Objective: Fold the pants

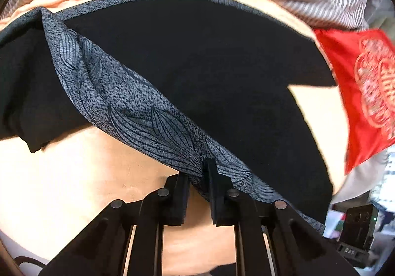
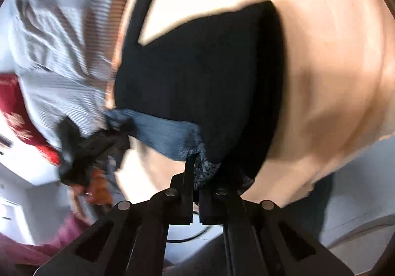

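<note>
Between both tongs (image 1: 198, 174) (image 2: 195, 165), pinched pants (image 1: 197, 66)

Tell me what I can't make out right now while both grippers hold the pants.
- Pants legs and hems: left wrist view, cut off by the left frame edge.
- Folded or not: the black cloth hides its own layers.
- Right gripper grip depth: right wrist view, motion blur and bunched waistband.
- Left gripper bite: left wrist view, patterned band drapes over the fingertips.
- Red cloth print: blurred, unreadable.
</note>
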`<state>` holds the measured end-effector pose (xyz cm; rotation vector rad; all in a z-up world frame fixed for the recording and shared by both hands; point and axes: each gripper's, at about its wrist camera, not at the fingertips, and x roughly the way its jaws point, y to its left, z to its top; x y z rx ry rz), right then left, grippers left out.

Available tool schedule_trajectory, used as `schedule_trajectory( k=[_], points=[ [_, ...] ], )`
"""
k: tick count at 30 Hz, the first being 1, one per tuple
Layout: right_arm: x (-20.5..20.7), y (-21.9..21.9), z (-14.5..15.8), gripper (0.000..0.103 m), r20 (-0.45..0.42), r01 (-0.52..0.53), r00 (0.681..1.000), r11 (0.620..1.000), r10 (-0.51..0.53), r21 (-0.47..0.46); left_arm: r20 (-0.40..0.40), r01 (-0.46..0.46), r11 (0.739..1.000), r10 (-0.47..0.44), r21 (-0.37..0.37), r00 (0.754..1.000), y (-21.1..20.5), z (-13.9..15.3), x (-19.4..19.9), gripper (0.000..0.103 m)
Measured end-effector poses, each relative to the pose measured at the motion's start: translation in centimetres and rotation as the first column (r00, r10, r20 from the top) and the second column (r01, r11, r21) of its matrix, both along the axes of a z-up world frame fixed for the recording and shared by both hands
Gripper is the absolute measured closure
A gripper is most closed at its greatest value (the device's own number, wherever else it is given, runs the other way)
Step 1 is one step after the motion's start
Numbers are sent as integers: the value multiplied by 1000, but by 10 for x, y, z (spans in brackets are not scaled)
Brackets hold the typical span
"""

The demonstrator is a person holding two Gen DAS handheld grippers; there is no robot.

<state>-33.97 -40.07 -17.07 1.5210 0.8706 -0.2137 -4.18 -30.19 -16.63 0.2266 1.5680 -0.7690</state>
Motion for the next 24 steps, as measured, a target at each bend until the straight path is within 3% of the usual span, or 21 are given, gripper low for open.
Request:
schedule_trajectory(
  k=[6, 14, 18, 24],
  points=[
    [34, -45, 55, 100, 137, -35, 990, 999, 39, -34, -17, -37, 999, 36, -40, 999, 3, 27, 16, 90],
    [97, -153, 93, 100, 172, -83, 980, 991, 100, -105, 30, -90, 992, 93, -86, 995, -51, 72, 63, 90],
    [134, -216, 89, 100, 131, -100, 984, 985, 119, -137, 77, -93, 991, 100, -93, 992, -88, 78, 91, 90],
    [205, -277, 49, 100, 5, -200, 979, 963, 205, -182, 140, -88, 996, 92, -34, 986, -132, 72, 114, 89]
  ],
)
